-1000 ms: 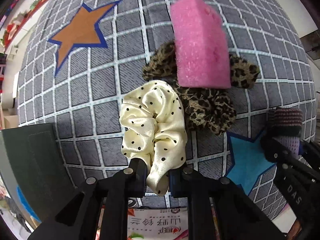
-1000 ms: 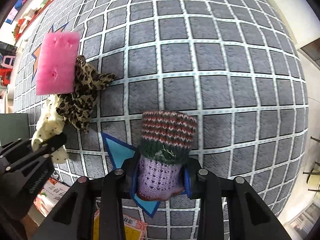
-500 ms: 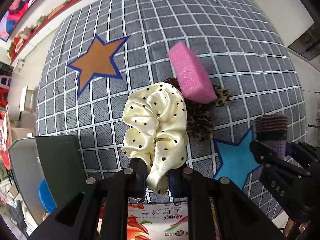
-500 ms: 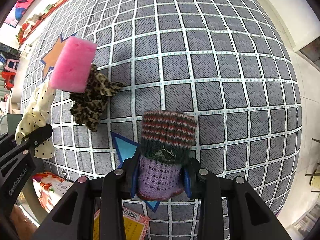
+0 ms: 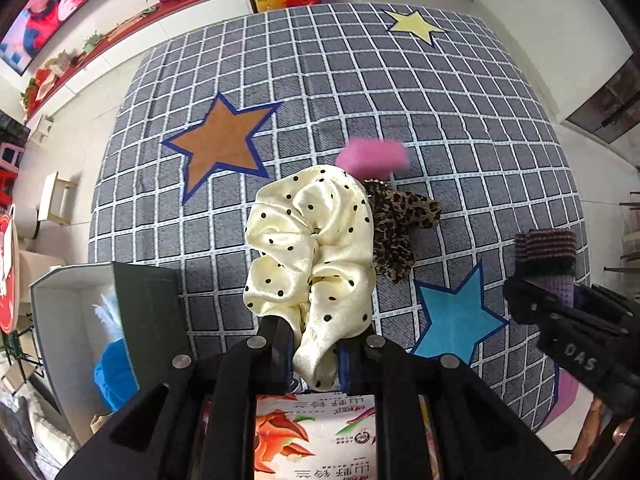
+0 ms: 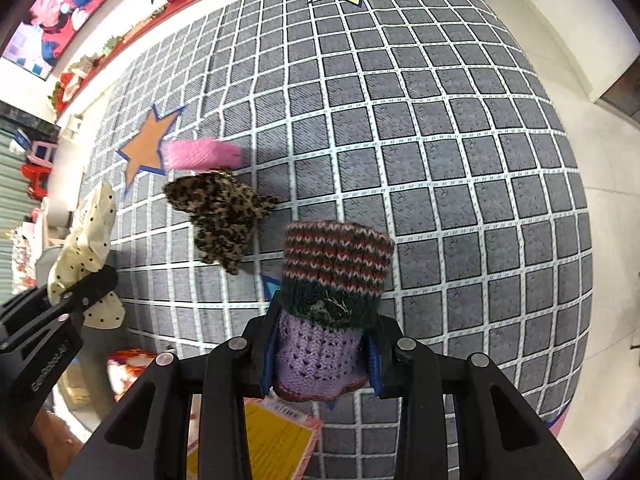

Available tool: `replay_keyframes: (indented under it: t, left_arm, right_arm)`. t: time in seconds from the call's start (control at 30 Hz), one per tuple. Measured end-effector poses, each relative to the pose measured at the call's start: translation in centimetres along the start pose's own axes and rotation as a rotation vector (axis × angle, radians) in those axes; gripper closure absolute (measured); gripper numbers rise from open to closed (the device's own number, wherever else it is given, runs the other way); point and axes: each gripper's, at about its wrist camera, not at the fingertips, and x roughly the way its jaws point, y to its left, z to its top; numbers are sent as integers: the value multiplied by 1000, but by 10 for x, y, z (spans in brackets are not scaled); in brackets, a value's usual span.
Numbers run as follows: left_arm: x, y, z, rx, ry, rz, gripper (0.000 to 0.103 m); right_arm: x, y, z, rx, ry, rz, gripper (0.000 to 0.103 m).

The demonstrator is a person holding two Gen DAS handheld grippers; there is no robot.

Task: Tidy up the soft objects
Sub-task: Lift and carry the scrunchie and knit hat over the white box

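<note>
Left wrist view: grey checked rug (image 5: 360,92) with stars fills the floor; above it the left gripper (image 5: 316,344) is clamped on a cream polka-dot scrunchie (image 5: 312,248); a leopard scrunchie (image 5: 400,220) and blurred pink sponge (image 5: 372,154) lie on the rug. Right gripper (image 6: 320,356) is clamped on a knitted sleeve (image 6: 332,292), held above the rug.

The right gripper (image 6: 320,350) clamped a striped knitted sleeve (image 6: 334,292) above the grid-patterned rug (image 6: 440,160), a leopard-print scrunchie (image 6: 222,212) lying nearby
</note>
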Motion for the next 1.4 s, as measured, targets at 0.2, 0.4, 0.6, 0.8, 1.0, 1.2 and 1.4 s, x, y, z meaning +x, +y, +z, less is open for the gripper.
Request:
replay_keyframes:
  t: [0.2, 0.4, 0.6, 0.8, 1.0, 1.2, 1.4]
  left_arm:
    - [-8, 22, 0, -36, -14, -54, 85]
    - [-16, 42, -2, -83, -27, -76, 85]
    - [-26, 65, -9, -145, -43, -205, 85]
    - [-34, 75, -15, -158, -50, -193, 85]
    - [-40, 77, -23, -135, -53, -162, 85]
    - [-49, 84, -34, -121, -73, -131, 85]
    - [-56, 99, -47, -123, -88, -67, 84]
  right_arm:
    - [-21, -6, -2, 20, -20, 99, 67]
    - [-36, -9, -2, 7, -67, 157, 67]
    - [-44, -1, -4, -28, -96, 145, 67]
    - [-46, 14, -6, -62, -101, 155, 67]
    - [-48, 34, -8, -112, -100, 151, 67]
    - [-48, 59, -11, -153, -94, 162, 67]
    - [-47, 91, -18, -198, -87, 172, 67]
